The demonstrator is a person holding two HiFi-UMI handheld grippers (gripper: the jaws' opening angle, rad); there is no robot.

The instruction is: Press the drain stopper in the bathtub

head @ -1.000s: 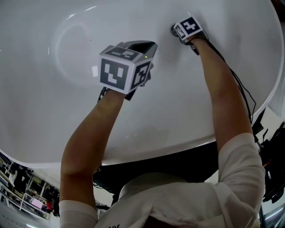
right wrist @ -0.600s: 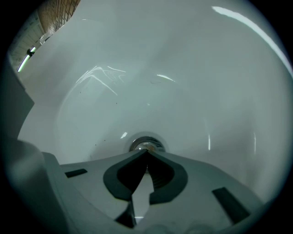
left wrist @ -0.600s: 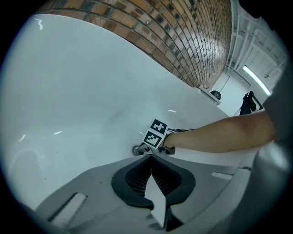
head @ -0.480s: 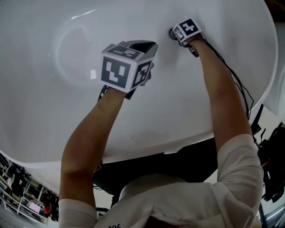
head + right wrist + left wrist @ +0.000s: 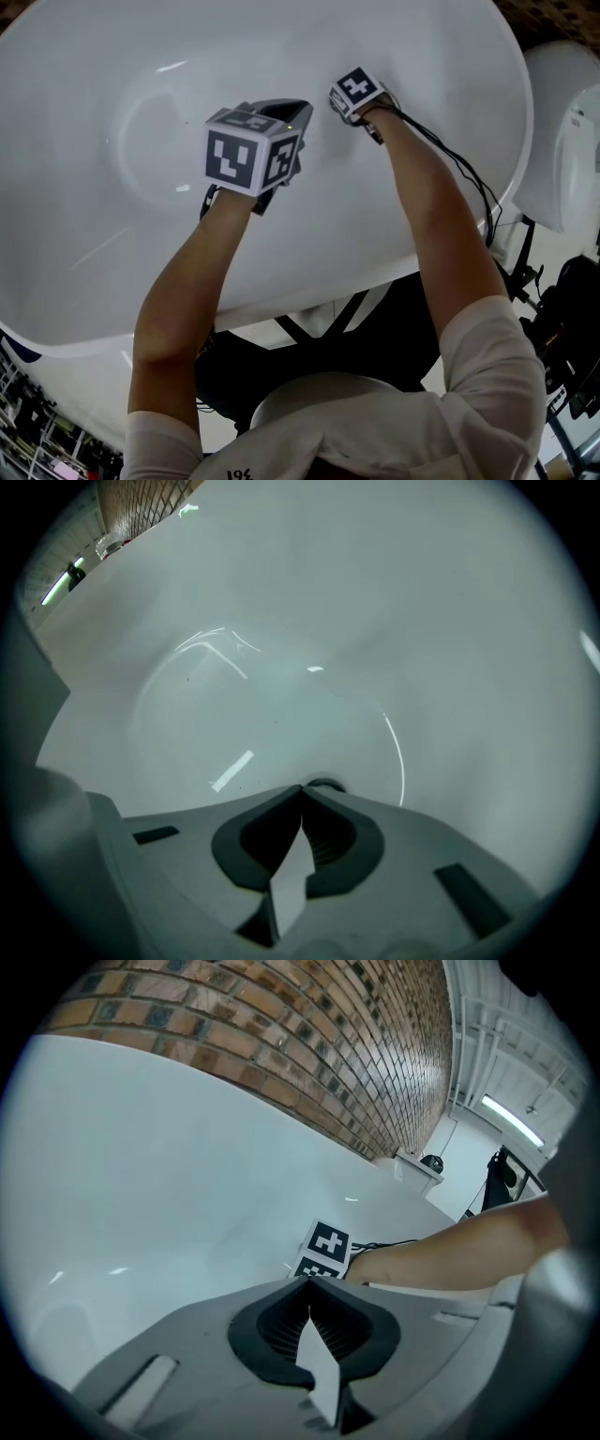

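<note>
First, right gripper view: the right tongs (image 5: 302, 789) are showing both jaws shut together with nothing between them, so the closed tip is serving as one blunt prod. The drain stopper (image 5: 325, 785) is peeking out as a dark ring just past that tip, low on the floor of the white bathtub (image 5: 394, 621). Whether the tip is touching it I cannot tell. Judgement: the press is being lined up or is just beginning.

Next, left gripper view: the left tongs (image 5: 307, 1281) are likewise sitting closed and empty. They are pointing across the bathtub toward the marker cube (image 5: 323, 1246) of the other tool and the right arm (image 5: 450, 1255), with a brick wall (image 5: 281, 1035) beyond the rim. They are probably being parked aside so the working side is not being crowded.

Lastly, head view: the right arm is reaching out nearly straight, deep toward the bathtub floor. The left arm (image 5: 187, 281) is bending at the elbow and hovering its tool higher, near the right one but apart from it. The stopper itself is hiding under the right tool.
</note>
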